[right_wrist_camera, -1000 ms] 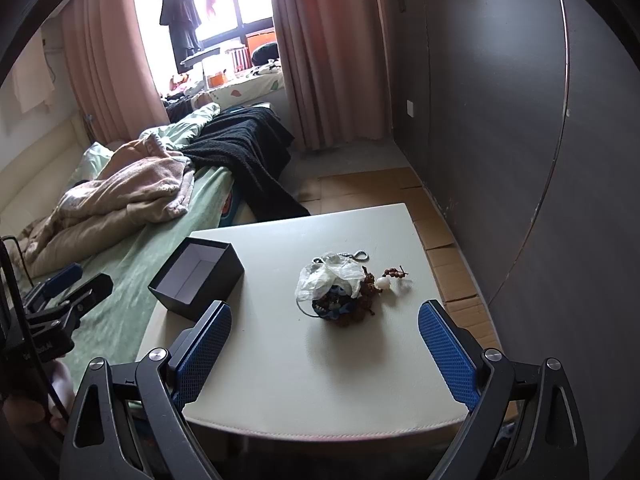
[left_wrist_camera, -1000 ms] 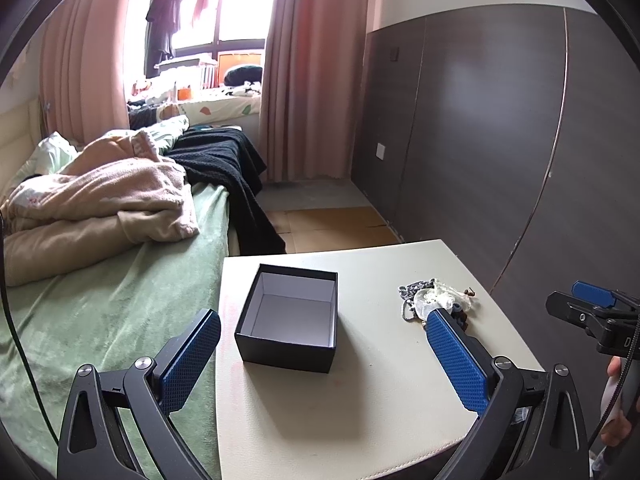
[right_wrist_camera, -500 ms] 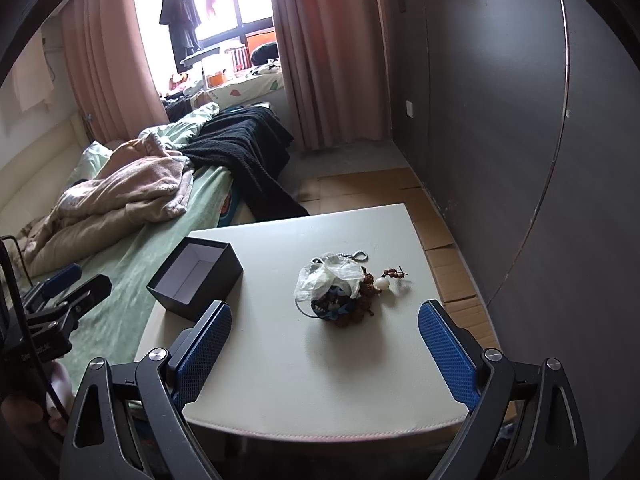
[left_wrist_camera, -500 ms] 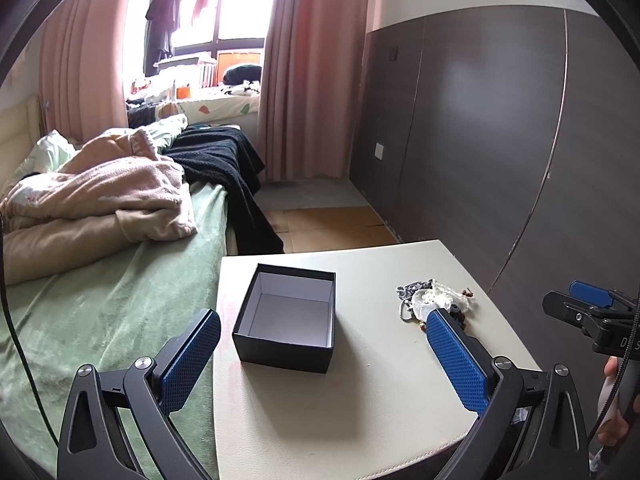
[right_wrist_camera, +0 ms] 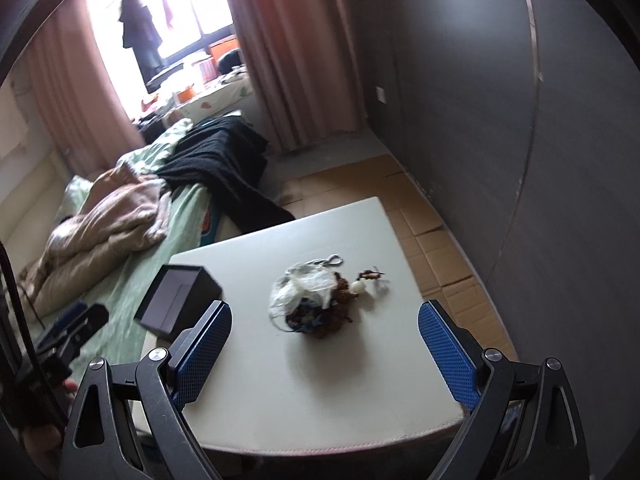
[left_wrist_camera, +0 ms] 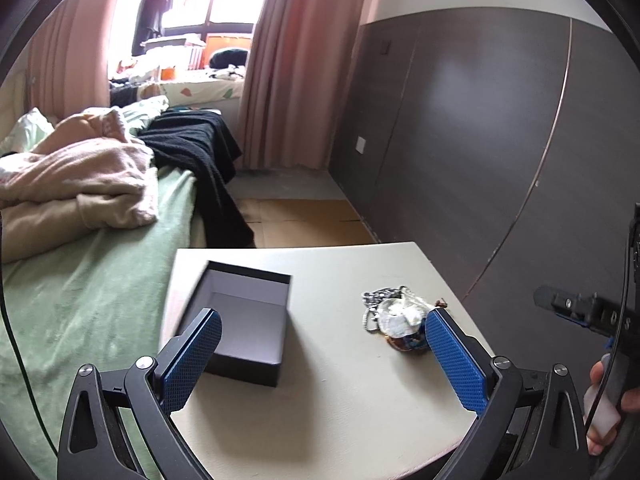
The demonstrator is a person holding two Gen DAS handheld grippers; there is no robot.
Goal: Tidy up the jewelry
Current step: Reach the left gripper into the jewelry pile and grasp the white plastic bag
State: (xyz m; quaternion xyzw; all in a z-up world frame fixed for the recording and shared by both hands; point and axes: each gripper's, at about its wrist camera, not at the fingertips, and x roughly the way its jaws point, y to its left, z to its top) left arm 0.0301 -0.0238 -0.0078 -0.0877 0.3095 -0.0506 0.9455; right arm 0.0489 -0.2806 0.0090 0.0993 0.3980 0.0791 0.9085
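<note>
An open black box (left_wrist_camera: 244, 320) with a pale inside sits on the left part of the white table (left_wrist_camera: 336, 392); the right wrist view shows the box (right_wrist_camera: 178, 300) too. A heap of jewelry (right_wrist_camera: 320, 300) with a silver chain, brown beads and a clear plastic bag lies near the table's middle, and in the left wrist view the heap (left_wrist_camera: 400, 320) sits at the right. My left gripper (left_wrist_camera: 320, 360) is open over the near table edge, holding nothing. My right gripper (right_wrist_camera: 324, 354) is open too, just short of the heap.
A bed (left_wrist_camera: 80, 280) with a green sheet, beige blanket and black cloth borders the table's left side. A dark panelled wall (left_wrist_camera: 500, 140) runs along the right. Cardboard (right_wrist_camera: 440, 260) covers the floor beyond the table. A hand (left_wrist_camera: 604, 404) holds the other gripper's handle at the right.
Both grippers have moved forward and lower toward the table; the box and jewelry heap look larger and closer. The right view has tilted. Neither gripper changed its opening.
</note>
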